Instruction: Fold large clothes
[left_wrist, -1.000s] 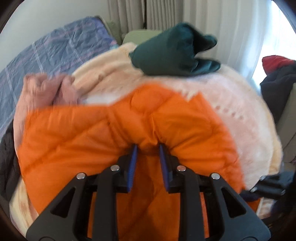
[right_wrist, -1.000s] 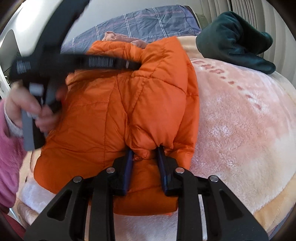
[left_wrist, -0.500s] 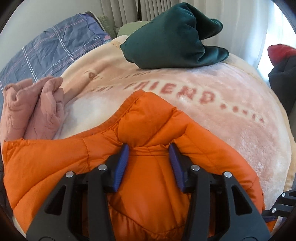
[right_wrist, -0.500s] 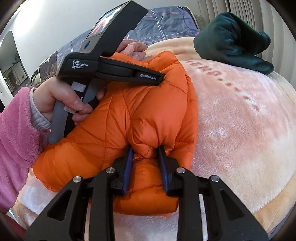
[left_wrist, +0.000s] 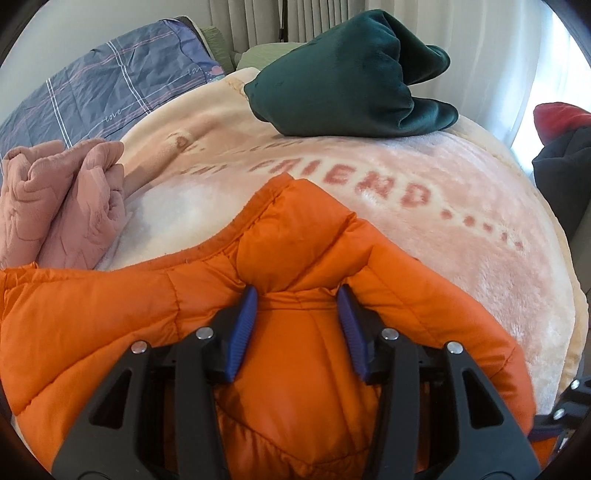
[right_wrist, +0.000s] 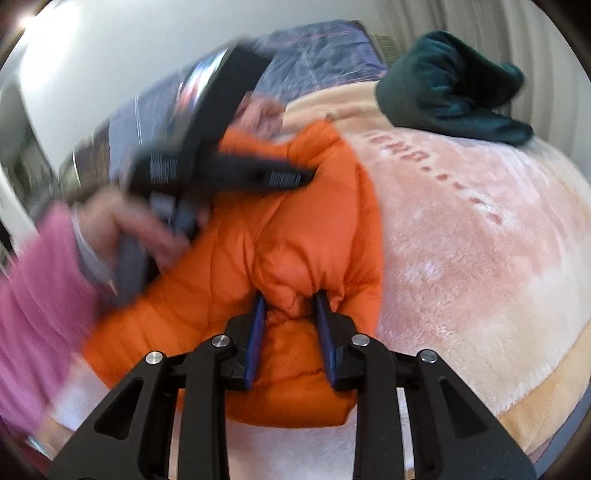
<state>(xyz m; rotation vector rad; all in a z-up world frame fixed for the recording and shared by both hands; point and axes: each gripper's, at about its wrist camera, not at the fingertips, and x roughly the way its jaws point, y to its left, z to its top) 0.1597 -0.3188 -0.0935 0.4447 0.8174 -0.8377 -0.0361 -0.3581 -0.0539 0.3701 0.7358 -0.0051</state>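
Now L gripper (left_wrist: 297, 325) has let go of the jacket (left_wrist: 295, 236), folded flat on the blanket (left_wrist: 461, 229); R gripper (right_wrist: 290, 328) stays clenched on its hem

Bare blanket (left_wrist: 461, 258) right of orange jacket (left_wrist: 110, 314) lies open; green bundle (left_wrist: 351, 74) blocks beyond.

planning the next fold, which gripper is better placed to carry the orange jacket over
Right. The right gripper is pinching a bunched fold of the orange jacket, while the left gripper's jaws stand open around the fabric.
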